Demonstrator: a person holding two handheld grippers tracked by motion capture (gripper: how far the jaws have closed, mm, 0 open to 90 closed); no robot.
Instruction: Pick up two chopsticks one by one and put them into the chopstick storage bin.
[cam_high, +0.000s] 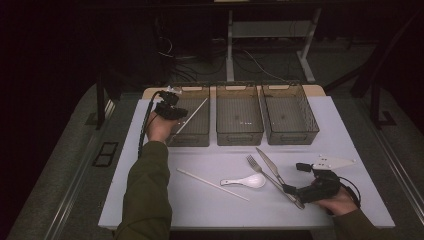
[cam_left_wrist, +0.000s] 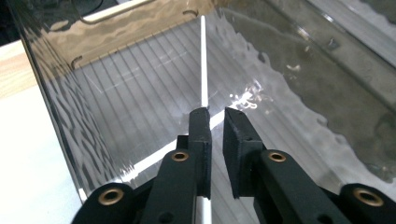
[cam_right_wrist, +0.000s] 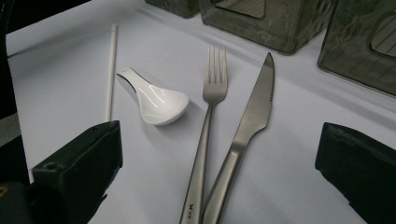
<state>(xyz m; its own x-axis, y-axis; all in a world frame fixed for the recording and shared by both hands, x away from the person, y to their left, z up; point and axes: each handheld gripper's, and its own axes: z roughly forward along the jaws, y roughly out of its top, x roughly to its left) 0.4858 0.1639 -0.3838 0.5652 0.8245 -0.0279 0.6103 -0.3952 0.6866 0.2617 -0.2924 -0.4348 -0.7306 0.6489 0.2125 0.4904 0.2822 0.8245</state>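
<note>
Placing the chopstick (cam_left_wrist: 203, 60) in the left bin (cam_high: 200, 131): your left tool (cam_left_wrist: 215, 114) is barely parted, stick beside one pad w/ its far end on the bin rim. Open wider, lift straight out. Right tool (cam_right_wrist: 219, 154) is wide open near the fork (cam_right_wrist: 210, 116).

Dim high view, dark surround — glare on bin, soft focus

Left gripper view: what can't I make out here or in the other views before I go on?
- White chopstick: near end hidden behind the left gripper.
- Whether the jaws still pinch it: unclear.
- Fork and knife: handle ends cut off by the bottom edge, right gripper view.
- Bin contents: too dim, high view.
</note>
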